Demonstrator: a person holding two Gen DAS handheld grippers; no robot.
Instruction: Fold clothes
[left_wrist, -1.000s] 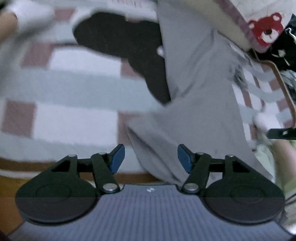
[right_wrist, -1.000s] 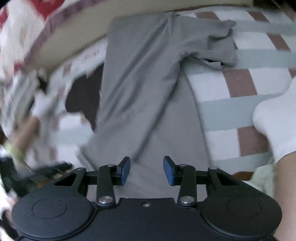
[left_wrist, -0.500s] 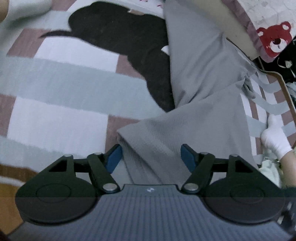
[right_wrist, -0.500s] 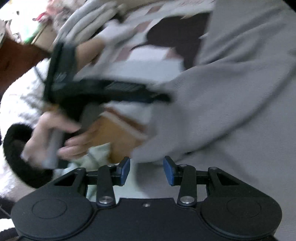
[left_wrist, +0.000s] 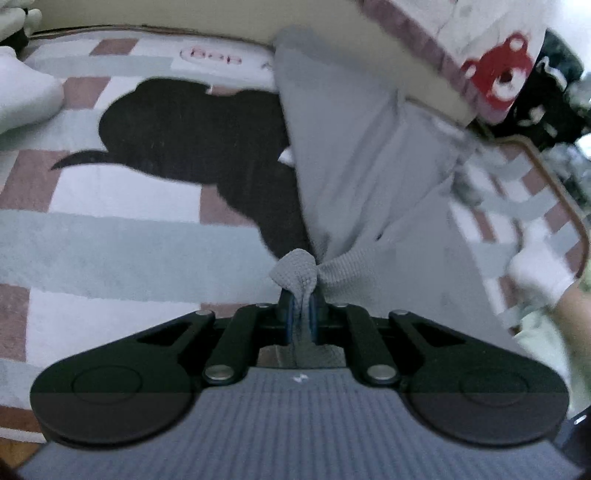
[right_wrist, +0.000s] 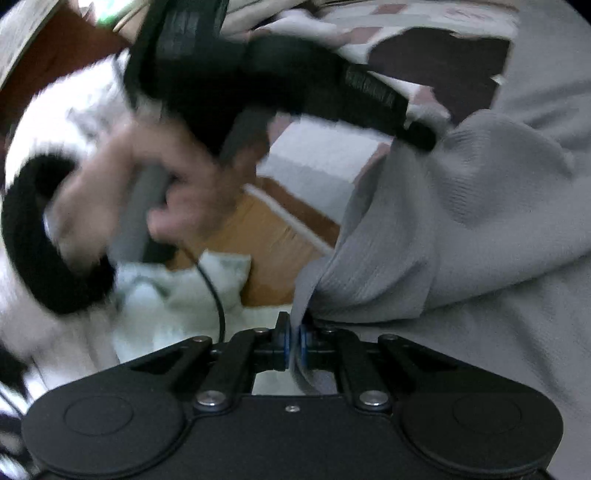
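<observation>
My left gripper (left_wrist: 301, 314) is closing its jaws on a bunched corner of the grey shirt (left_wrist: 354, 173); the cloth is pinched between the blue pads (left_wrist: 291, 317) and puffs out in a small knot just above them, at the lower centre of the left wrist view. From there the shirt runs up and to the right across the frame, lying over the checked rug (left_wrist: 110, 236) and covering part of its black animal shape (left_wrist: 192, 147). A cushion with a red bear (left_wrist: 498, 70) sits at the upper right, blurred. A white sock (left_wrist: 539, 273) shows at the right edge and another pale shape at the upper left edge.

My right gripper (right_wrist: 294, 341) is closing too, with a thin edge of the shirt (right_wrist: 480, 229) caught between its pads (right_wrist: 284, 341) at the lower centre of the right wrist view. The shirt fills the right half of that frame, folded into a thick ridge just above the fingers. In the upper left of the same view, blurred, I see my left hand (right_wrist: 147, 184) wrapped around the handle of the left gripper, whose black body reaches toward the shirt's edge in the upper middle. A strip of wood floor (right_wrist: 266, 236) shows between the hand and the shirt.
</observation>
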